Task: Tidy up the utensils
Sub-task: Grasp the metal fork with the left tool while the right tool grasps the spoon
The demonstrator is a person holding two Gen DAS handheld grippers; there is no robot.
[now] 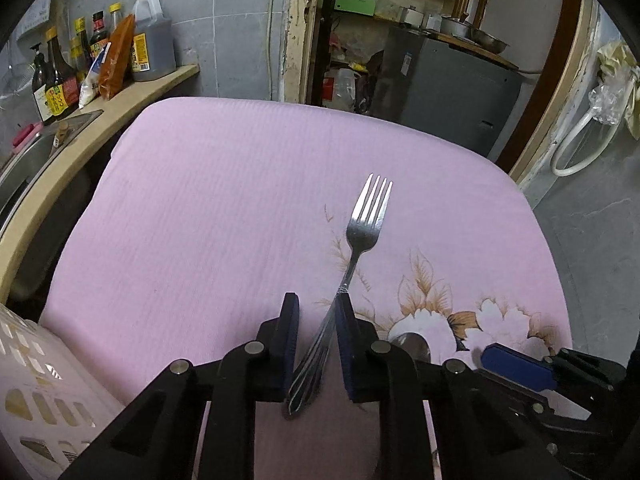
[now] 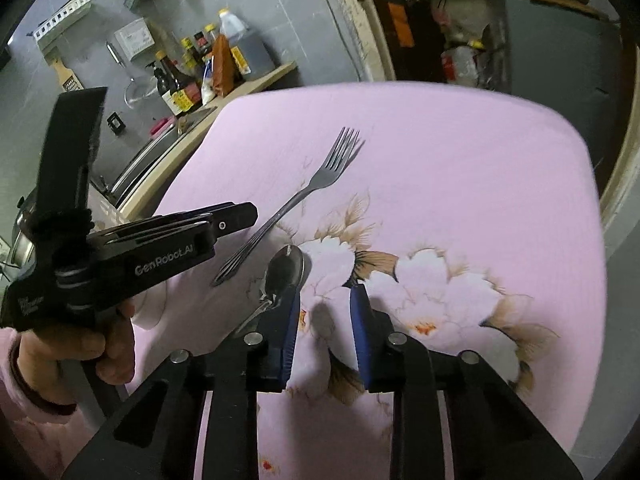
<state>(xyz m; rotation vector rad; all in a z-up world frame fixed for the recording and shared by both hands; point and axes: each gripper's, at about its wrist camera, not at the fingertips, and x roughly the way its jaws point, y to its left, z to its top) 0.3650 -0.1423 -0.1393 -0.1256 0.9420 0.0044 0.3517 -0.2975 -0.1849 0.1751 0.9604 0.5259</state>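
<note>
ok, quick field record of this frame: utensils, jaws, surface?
surface: pink floral cloth
fork: flat on cloth, tines pointing away
spoon: on cloth, right of fork handle
left gripper: jaws narrow, fork handle lined up between, no clear grip
right gripper: jaws open, only cloth between
basket: white, cloth's left edge

A home kitchen: sauce bottles (image 1: pixel 60 80) beside a sink (image 1: pixel 24 156).

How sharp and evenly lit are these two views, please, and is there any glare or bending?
Left wrist view: sharp, straight edges bowed by the fisheye, bright glints on the fork. Right wrist view: slightly smeared, mostly along the cloth edges; glare on the spoon; fork tines cast a soft shadow.
</note>
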